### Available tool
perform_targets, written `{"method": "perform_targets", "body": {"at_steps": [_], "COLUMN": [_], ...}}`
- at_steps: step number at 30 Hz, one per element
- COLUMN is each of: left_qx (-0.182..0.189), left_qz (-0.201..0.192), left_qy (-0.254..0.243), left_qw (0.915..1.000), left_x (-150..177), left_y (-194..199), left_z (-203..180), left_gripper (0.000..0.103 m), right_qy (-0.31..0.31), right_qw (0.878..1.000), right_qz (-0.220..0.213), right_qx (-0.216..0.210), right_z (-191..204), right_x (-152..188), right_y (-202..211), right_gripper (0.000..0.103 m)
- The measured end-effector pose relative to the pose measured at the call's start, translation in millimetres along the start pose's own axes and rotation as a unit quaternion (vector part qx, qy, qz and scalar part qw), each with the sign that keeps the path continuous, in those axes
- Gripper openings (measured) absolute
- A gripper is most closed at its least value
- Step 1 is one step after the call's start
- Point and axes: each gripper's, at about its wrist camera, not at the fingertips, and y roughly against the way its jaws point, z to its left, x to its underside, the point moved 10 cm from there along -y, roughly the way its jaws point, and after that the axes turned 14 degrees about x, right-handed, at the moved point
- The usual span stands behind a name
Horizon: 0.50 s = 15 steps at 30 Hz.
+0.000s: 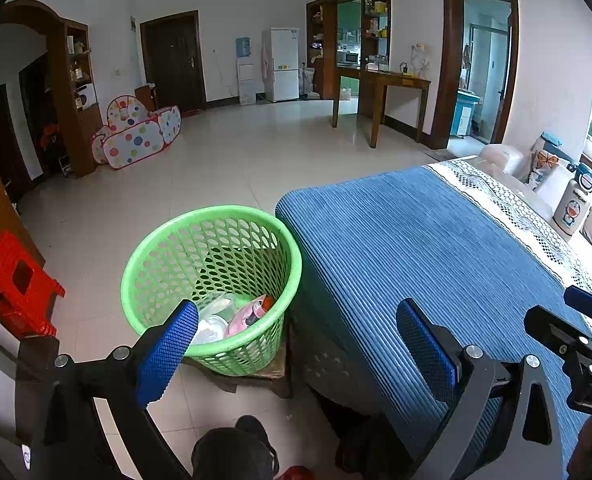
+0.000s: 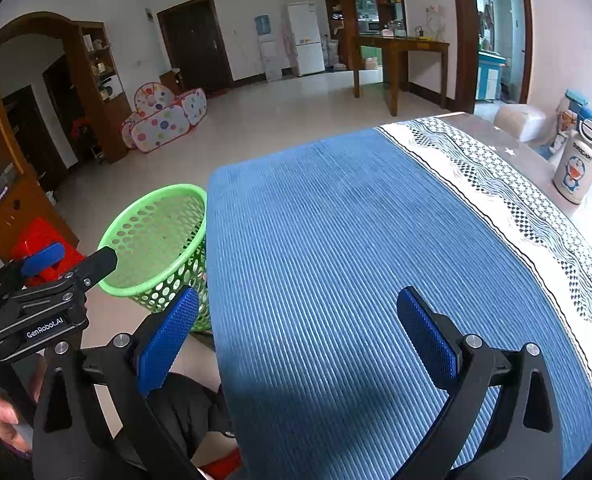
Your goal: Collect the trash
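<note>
We hold our left tongs (image 1: pixel 297 340) spread wide with nothing between the blue pads, hovering above the near corner of the desk (image 1: pixel 435 248), which is covered in a blue ribbed cloth (image 1: pixel 395 232). Just beside that corner stands the green basket (image 1: pixel 212 280), its rim touching the cloth's edge. The trash (image 1: pixel 232 316) lies at the bottom of the basket: a pink wrapper, a clear plastic container and some white pieces, piled together. Our right tongs (image 2: pixel 297 328) are likewise spread apart and empty, poised over the blue cloth, whose surface is bare beneath them. In the right wrist view the left tongs appear at the lower left, near the basket's rim. A cartoon-printed bottle (image 2: pixel 575 172) stands upright at the far right of the desk, well apart from both tongs. A red stool (image 1: pixel 12 284) sits on the tiled floor left of the basket.
</note>
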Motion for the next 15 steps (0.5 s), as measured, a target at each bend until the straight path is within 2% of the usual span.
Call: {"method": "perform_targets", "body": {"at_steps": [15], "left_qx": [-0.003], "left_qz": [-0.001], "left_qy": [-0.002], "left_qw": [1.0000], "left_x": [1.7], "left_y": [-0.6], "left_z": [1.3], "left_gripper": [0.096], "right_qy": [-0.001], "right_qw": [1.000], "right_qz": [0.002], "right_qx": [-0.001], "right_z": [0.1], "right_x": [0.6], "right_y": [-0.4], "right_gripper": [0.098]}}
